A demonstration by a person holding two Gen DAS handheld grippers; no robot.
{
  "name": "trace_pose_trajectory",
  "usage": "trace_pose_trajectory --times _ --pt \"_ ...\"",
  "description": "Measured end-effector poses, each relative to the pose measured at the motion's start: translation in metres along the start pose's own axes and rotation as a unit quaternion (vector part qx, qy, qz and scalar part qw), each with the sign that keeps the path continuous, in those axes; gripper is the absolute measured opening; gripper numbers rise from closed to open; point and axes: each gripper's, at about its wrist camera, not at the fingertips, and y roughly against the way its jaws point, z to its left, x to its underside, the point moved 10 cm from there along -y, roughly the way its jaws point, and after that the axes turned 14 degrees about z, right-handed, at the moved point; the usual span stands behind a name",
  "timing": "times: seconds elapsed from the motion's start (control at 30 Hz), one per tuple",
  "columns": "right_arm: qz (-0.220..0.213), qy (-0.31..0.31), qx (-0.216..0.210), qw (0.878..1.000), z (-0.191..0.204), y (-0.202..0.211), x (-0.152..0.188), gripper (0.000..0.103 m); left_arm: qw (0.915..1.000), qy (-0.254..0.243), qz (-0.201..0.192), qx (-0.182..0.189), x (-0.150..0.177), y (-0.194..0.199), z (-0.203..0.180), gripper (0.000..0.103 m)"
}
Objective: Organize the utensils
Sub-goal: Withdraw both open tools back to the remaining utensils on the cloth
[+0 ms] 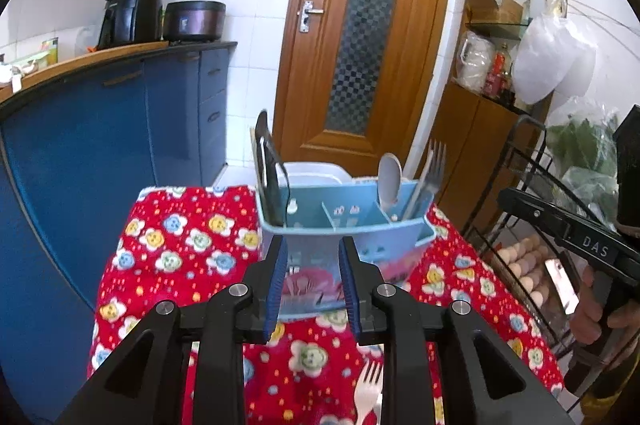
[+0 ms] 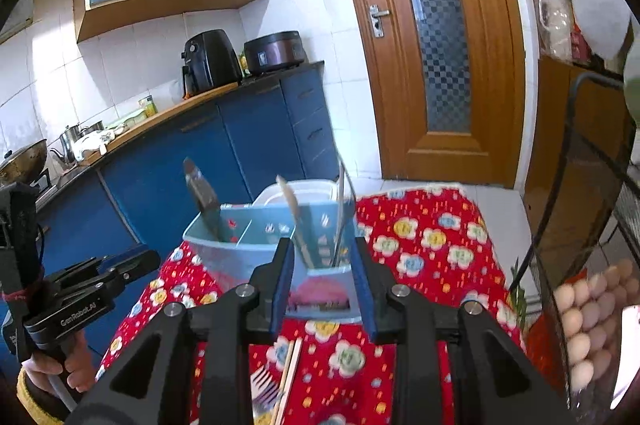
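Left wrist view: left gripper jaws part-open, empty, utensil caddy just ahead; right gripper jaws likewise.

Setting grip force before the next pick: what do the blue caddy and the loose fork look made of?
Blue caddy: looks like plastic, pale and slightly translucent, with thin moulded dividers. Fork: probably metal, silvery and reflective, though plated plastic can't be ruled out.

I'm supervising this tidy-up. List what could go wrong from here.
1. The silver fork on the red flowered cloth lies under the left gripper; its open jaws may miss it.
2. The light blue plastic utensil caddy holds a tall knife; a nudge might tip it.
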Motion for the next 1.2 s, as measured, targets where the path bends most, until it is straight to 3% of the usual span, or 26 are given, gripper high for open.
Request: trace_pose_trajectory --times 0.7,1.2 --pt "0.076 -0.023 0.015 0.997 -0.005 -0.023 0.093 0.032 0.9957 0.002 0.090 0.024 0.084 -0.022 -0.013 0.027" --pt "0.110 -0.049 0.020 0.993 -0.024 -0.037 0.126 0.033 0.9871 -0.020 0.153 0.043 0.118 -0.053 -0.036 0.027"
